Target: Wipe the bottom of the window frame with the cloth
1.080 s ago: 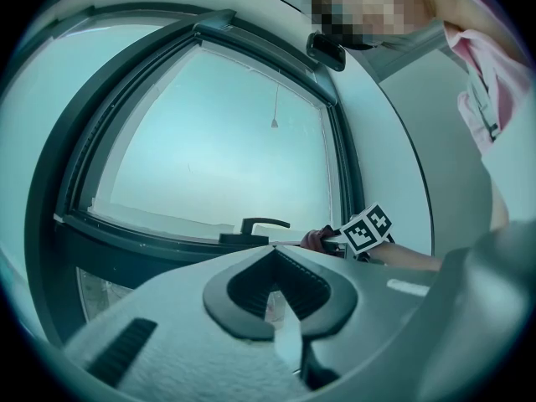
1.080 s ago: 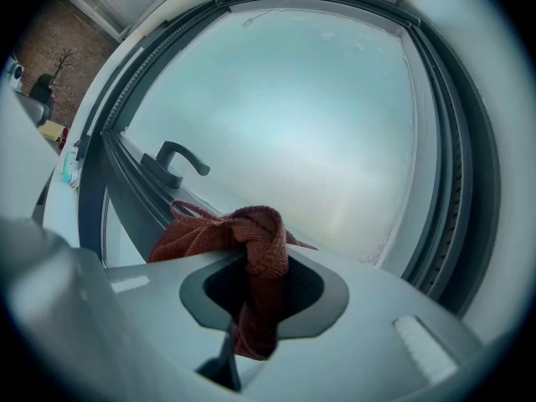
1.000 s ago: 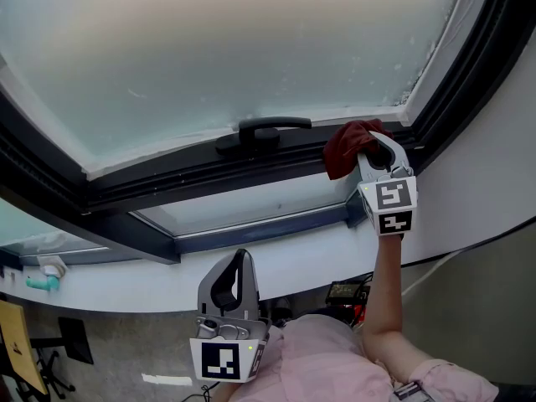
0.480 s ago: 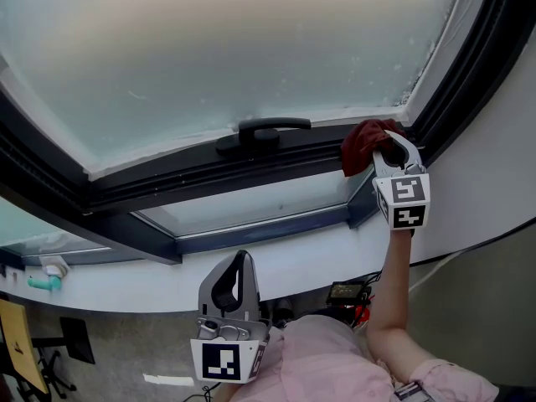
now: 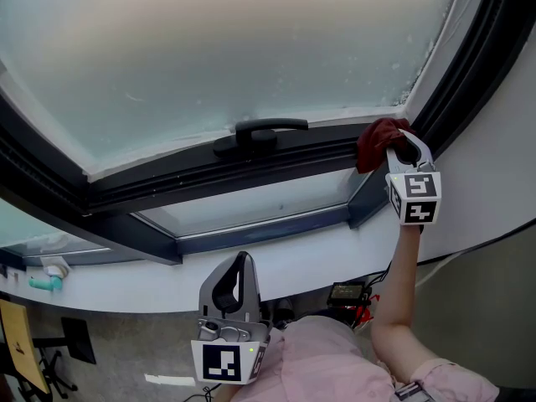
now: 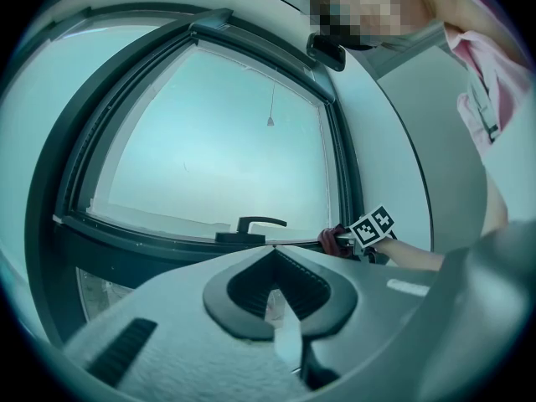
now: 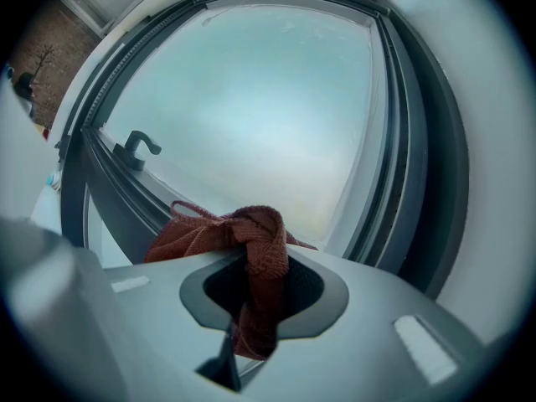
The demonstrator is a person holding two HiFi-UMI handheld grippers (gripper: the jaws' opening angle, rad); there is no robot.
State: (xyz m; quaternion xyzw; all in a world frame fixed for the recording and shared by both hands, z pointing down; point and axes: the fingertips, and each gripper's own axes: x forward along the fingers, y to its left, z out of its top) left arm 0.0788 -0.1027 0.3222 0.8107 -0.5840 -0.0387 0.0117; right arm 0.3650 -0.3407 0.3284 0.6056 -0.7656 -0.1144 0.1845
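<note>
**A:** Where was the cloth?

**B:** The dark red cloth [image 5: 381, 141] was bunched at the far right end of the window frame [image 5: 251, 164], in the bottom corner where the lower rail met the right upright. In the head view it looked to rest against the rail.

**A:** What held it?

**B:** The right gripper [image 5: 399, 152]. Its 2 jaws were clamped on a twisted fold of the cloth. Part of the fold hung down through the hollow between them and the rest spilled out ahead toward the rail.

**A:** And around it?

**B:** The black handle [image 5: 260, 132] sat on the same rail, well to the left of the cloth. The frosted glass [image 5: 234, 48] rose above it. A bare forearm [image 5: 399, 283] reached up to the right gripper past the white wall [image 5: 494, 141].

**A:** The other gripper?

**B:** The left gripper [image 5: 238, 266] was low and near the person's body, well apart from the frame. Its jaws were together at the tips, with nothing between them.
</note>
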